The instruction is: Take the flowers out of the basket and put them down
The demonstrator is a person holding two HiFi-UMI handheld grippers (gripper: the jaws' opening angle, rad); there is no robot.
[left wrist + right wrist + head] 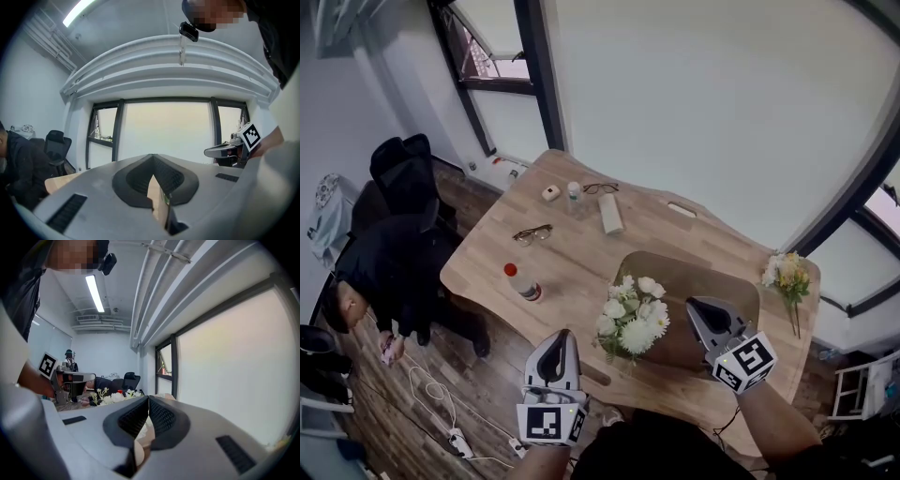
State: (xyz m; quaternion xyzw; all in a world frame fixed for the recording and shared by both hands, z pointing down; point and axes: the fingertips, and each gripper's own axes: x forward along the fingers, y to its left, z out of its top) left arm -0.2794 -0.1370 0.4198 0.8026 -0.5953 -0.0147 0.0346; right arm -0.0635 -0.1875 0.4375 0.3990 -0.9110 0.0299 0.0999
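A bunch of white flowers (631,316) stands at the left end of a brown oval basket (703,281) on the wooden table (572,258). The same white flowers (112,397) show low in the right gripper view. A second bunch, yellow and white flowers (787,273), lies on the table at the far right. My left gripper (563,335) hangs off the table's near edge, left of the white flowers, jaws shut and empty (152,157). Over the basket's right half, my right gripper (694,304) is also shut on nothing (148,398).
On the table stand a red-capped bottle (523,281), two pairs of glasses (532,233), a white cylinder (610,214) and a small bottle (574,191). A person (384,272) crouches on the floor at the left near an office chair (408,164) and cables (441,412).
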